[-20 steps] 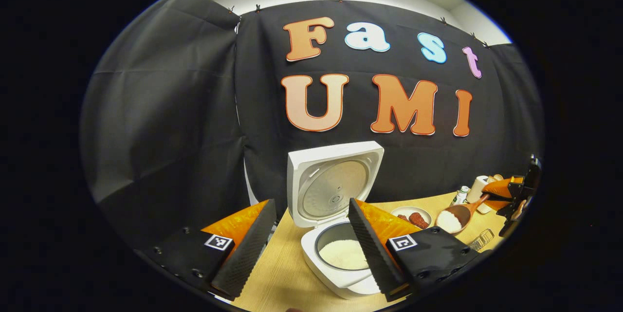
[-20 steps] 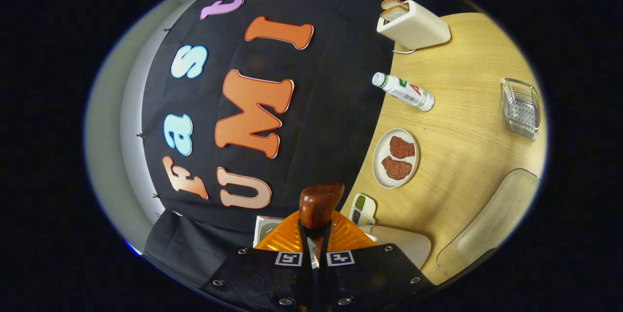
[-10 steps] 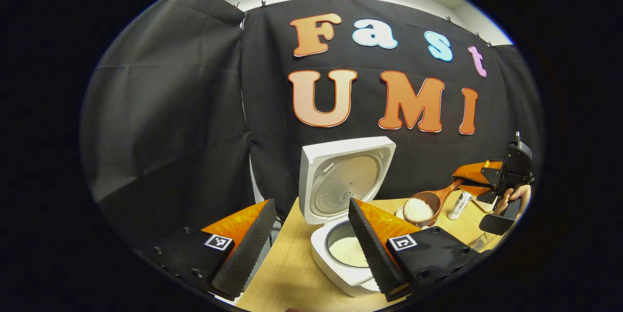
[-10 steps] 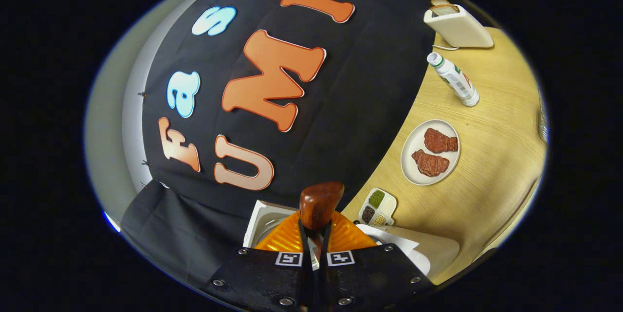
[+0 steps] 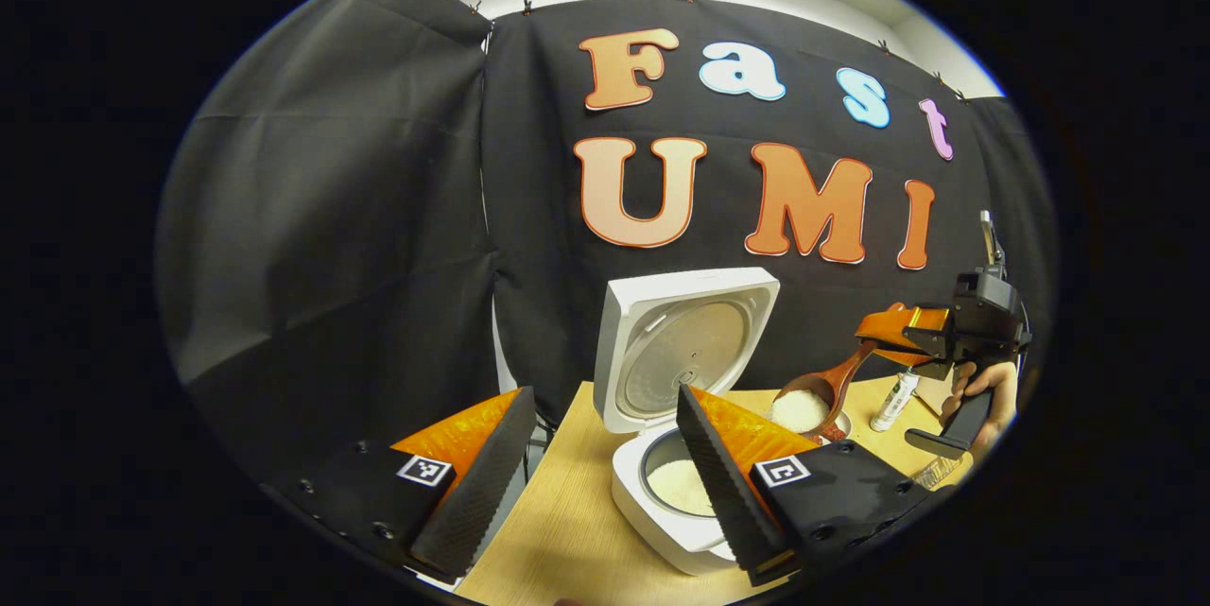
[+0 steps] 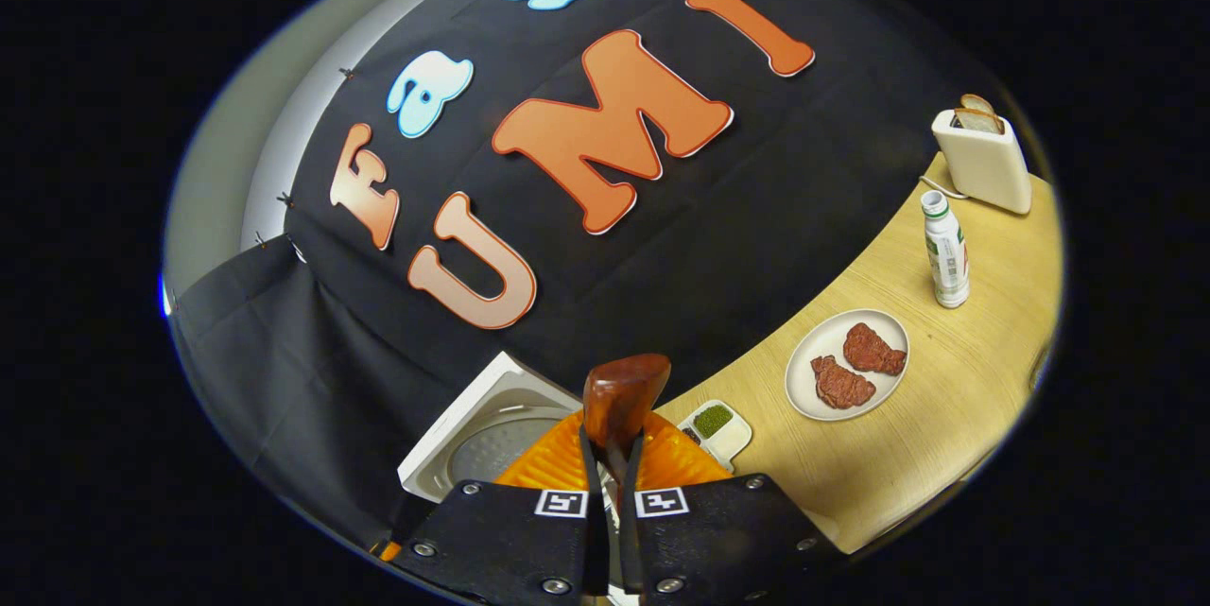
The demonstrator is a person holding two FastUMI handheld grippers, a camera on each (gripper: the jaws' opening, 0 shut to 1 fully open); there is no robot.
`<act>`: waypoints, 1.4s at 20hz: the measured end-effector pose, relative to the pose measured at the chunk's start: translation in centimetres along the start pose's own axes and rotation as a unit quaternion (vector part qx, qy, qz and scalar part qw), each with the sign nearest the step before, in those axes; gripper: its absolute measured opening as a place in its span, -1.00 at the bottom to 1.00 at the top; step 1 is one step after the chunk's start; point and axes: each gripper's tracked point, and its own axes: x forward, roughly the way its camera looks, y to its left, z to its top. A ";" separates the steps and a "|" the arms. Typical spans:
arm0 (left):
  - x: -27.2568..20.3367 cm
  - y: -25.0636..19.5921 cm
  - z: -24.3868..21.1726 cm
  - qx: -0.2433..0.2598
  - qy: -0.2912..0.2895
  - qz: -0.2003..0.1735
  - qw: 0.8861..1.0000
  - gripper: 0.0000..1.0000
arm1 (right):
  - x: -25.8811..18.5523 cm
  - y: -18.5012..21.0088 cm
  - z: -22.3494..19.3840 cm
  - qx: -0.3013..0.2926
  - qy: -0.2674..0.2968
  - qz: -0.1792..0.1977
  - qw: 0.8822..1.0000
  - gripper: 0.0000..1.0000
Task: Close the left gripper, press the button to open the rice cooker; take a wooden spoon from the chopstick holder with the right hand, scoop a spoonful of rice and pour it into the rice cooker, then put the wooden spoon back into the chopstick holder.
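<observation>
The brown wooden spoon [image 5: 821, 395], heaped with white rice, hangs just right of the open white rice cooker [image 5: 682, 417] on the pale wooden desk [image 5: 567, 530], pinched by its handle between the right tongs [image 5: 884, 338]. Half a second ago it was farther right. The left tongs [image 5: 597, 483] stand spread before the cooker. Nearby: a round plate with two reddish meat pieces [image 6: 848, 364], a white bottle [image 6: 945, 250] and a cream toaster [image 6: 985, 159].
</observation>
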 end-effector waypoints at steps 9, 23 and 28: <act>-0.6 -0.1 -0.1 0.002 -0.004 -0.008 1.000 1.00 | -0.6 2.7 0.7 -0.065 -0.017 0.035 0.997 -0.92; -1.5 0.2 -0.3 0.002 -0.004 -0.006 1.000 1.00 | -1.3 6.2 -1.0 -0.198 -0.030 0.080 0.977 -0.92; -2.0 0.6 -0.3 0.002 -0.006 -0.001 1.000 1.00 | -1.7 7.8 -1.8 -0.267 -0.040 0.103 0.957 -0.92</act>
